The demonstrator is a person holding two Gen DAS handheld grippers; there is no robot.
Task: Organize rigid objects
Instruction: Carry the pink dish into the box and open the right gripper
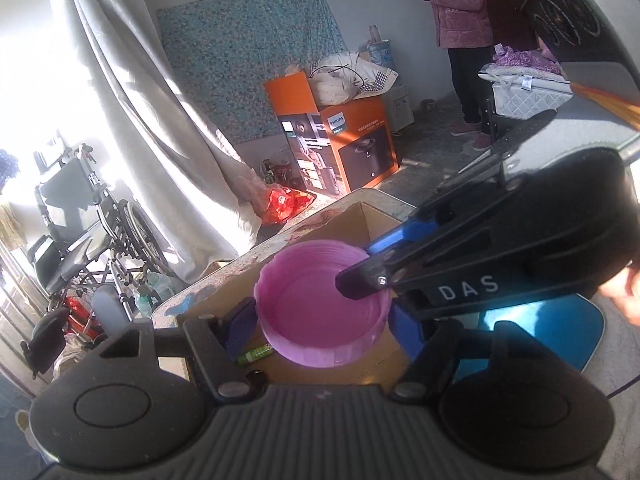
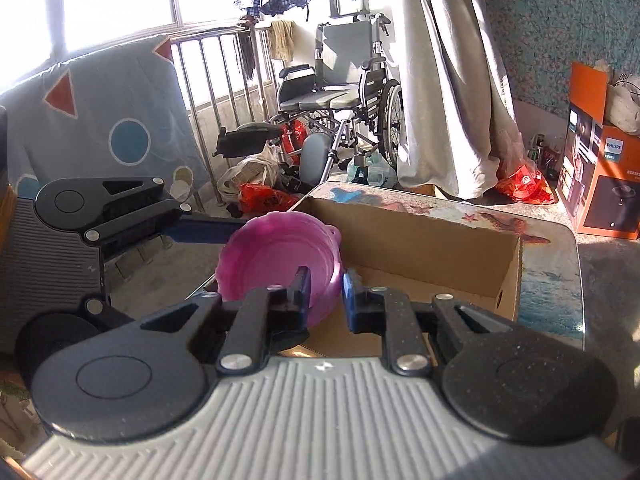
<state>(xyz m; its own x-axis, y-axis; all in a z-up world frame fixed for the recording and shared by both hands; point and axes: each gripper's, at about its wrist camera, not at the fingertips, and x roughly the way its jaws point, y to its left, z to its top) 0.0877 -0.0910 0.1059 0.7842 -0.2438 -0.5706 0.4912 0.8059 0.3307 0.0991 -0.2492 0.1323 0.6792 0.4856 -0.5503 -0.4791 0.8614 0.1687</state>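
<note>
Both grippers, left (image 1: 320, 320) across its width, right (image 2: 325, 292) pinching its wall, hold pink bowl (image 1: 320, 312) above box (image 2: 420, 248).

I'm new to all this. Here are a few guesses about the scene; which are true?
1. The bowl is pink. True.
2. Only one tool holds it. False: the left tool clasps it from both sides and the right tool pinches its rim.
3. The bowl is full of water. False: it looks empty.
4. An open cardboard box sits beneath the bowl. True.
5. A bicycle stands by the curtain. False: it is a wheelchair.
</note>
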